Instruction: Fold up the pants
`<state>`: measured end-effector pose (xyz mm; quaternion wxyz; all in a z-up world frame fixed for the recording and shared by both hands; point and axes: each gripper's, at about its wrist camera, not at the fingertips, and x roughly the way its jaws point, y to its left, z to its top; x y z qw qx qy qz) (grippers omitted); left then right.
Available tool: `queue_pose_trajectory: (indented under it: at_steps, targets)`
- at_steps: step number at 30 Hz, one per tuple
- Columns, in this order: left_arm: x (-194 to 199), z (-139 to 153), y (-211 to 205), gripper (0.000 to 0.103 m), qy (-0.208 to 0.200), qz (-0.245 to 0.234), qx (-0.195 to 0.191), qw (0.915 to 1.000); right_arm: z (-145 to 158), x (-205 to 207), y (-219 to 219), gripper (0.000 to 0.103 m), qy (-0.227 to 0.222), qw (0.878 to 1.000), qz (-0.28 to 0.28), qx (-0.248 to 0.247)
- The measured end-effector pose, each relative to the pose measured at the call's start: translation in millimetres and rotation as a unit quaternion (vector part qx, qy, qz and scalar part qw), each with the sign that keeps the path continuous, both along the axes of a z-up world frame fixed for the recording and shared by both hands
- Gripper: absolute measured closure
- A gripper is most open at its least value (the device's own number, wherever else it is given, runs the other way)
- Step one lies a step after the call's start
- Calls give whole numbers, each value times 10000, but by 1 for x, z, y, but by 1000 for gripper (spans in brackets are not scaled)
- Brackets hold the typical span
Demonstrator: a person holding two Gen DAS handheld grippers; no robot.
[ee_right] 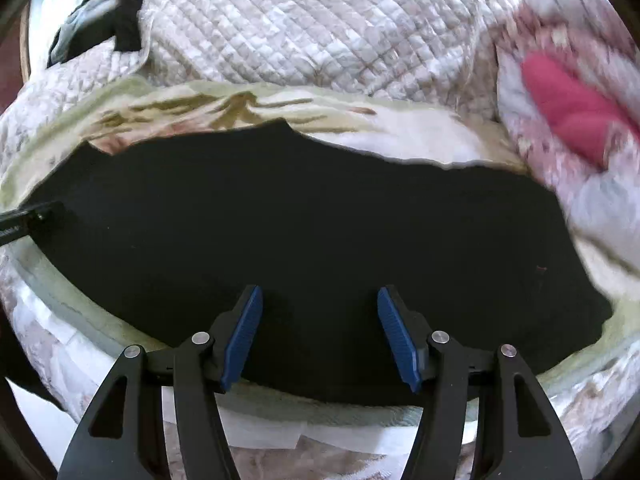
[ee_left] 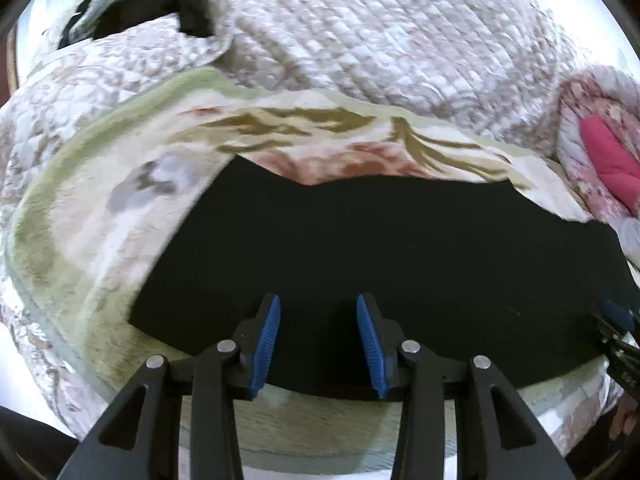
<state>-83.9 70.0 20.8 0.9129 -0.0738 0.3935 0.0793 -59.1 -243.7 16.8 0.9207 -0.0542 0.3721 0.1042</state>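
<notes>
The black pants (ee_left: 380, 248) are being spanned near the bed's front edge by the left gripper (ee_left: 319, 344) and right gripper (ee_right: 320, 336), fingers spread wide, nothing being gripped.

One pair of black pants (ee_left: 380, 248), two blankets (ee_left: 100, 208), one pink cushion (ee_left: 608, 156)

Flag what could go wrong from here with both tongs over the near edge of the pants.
1. Left tongs and right tongs are open over the black pants; closing low could also pinch the floral blanket underneath.
2. The far edge is wavy, so a fold now may set creases.
</notes>
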Motion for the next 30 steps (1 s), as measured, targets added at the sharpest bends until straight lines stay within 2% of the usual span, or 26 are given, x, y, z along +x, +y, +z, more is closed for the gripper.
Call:
queue_pose_trajectory:
  at_steps: [2,3,5,8,11,22,25,30]
  targets:
    - [-1,2,9,60,-39,149,-122,9998,8,-2,-8,43,-231,9996,-177,47]
    - [0,2,13,60,-26,233,-129,9996,7,2,-13,43,-181,9993,-336,41]
    - [5,-4,16,60,74,287,-137,9995,-7,12,-20,43,266,9984,-496,91]
    - [8,-4,10,57,77,273,11,9996,0,11,-15,43,109,9988,-473,80]
    - [7,0,6,57,59,217,-9,9997,3,9,-14,43,61,9986,-422,319]
    - [-5,7,0,57,-18,56,-112,9999,10,-1,2,43,-197,9992,21,339]
    - [-14,8,5,57,-116,233,-82,9996,10,-5,10,43,-200,9988,257,359]
    - [-36,7,20,57,-226,515,-411,9976,11,-12,26,43,-234,9964,707,399]
